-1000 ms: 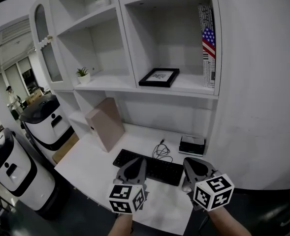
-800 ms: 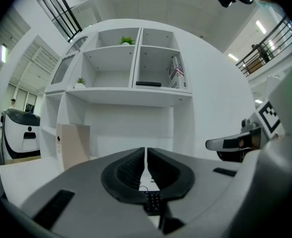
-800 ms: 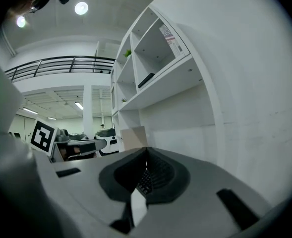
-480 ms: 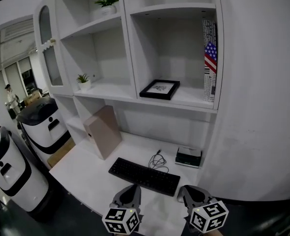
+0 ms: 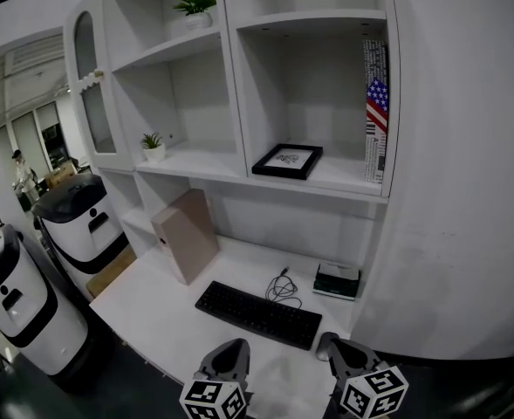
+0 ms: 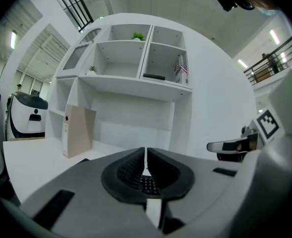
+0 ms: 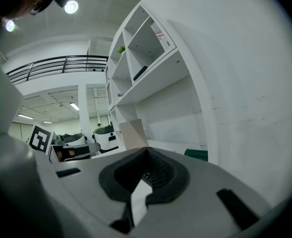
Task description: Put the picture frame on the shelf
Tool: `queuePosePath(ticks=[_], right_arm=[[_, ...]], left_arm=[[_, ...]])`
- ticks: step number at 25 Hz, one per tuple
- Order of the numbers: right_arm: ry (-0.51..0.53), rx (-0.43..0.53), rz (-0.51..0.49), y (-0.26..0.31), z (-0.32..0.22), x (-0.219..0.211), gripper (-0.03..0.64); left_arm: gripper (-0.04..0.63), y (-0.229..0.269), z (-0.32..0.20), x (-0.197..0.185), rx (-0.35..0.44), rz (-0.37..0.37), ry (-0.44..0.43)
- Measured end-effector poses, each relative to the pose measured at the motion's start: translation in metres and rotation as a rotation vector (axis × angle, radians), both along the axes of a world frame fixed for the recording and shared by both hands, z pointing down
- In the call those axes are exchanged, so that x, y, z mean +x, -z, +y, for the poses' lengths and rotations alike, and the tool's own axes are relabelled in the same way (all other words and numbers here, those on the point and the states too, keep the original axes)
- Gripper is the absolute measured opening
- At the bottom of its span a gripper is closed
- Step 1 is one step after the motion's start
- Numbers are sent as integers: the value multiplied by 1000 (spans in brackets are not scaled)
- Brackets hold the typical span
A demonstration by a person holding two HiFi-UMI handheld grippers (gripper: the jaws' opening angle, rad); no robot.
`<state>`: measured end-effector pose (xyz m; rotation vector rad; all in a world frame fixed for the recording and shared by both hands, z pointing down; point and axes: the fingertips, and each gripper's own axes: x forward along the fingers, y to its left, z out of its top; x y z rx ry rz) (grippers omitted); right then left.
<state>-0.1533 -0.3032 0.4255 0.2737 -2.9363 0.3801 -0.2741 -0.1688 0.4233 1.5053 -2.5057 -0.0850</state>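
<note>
The black picture frame [image 5: 288,161] lies flat on the shelf [image 5: 326,182] in the right-hand compartment, next to upright books. It also shows small in the left gripper view [image 6: 154,76] and the right gripper view [image 7: 140,73]. My left gripper [image 5: 231,349] and right gripper [image 5: 344,351] hang low over the desk's front edge, far below the frame. In each gripper's own view the left gripper [image 6: 145,155] and the right gripper [image 7: 146,150] have their jaws together with nothing between them.
On the white desk [image 5: 169,304] lie a black keyboard [image 5: 258,314], a mouse [image 5: 323,347], a coiled cable [image 5: 280,288] and a small dark box [image 5: 337,280]. A beige box [image 5: 185,236] leans at the back left. Small plants [image 5: 153,143] sit on shelves. White robots [image 5: 82,221] stand left.
Both grippers have sunk toward the bottom edge of the head view, away from the keyboard. The frame has stayed flat on the shelf.
</note>
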Motion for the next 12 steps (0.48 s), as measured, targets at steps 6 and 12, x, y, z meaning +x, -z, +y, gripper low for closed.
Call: queuePosePath(ticks=[6, 12], right_arm=[[-12, -5, 1, -10, -4, 5, 0], [-14, -14, 37, -19, 1, 8, 0]], left_arm=[[25, -4, 2, 3, -6, 2, -11], [25, -8, 2, 8, 11, 23, -28]])
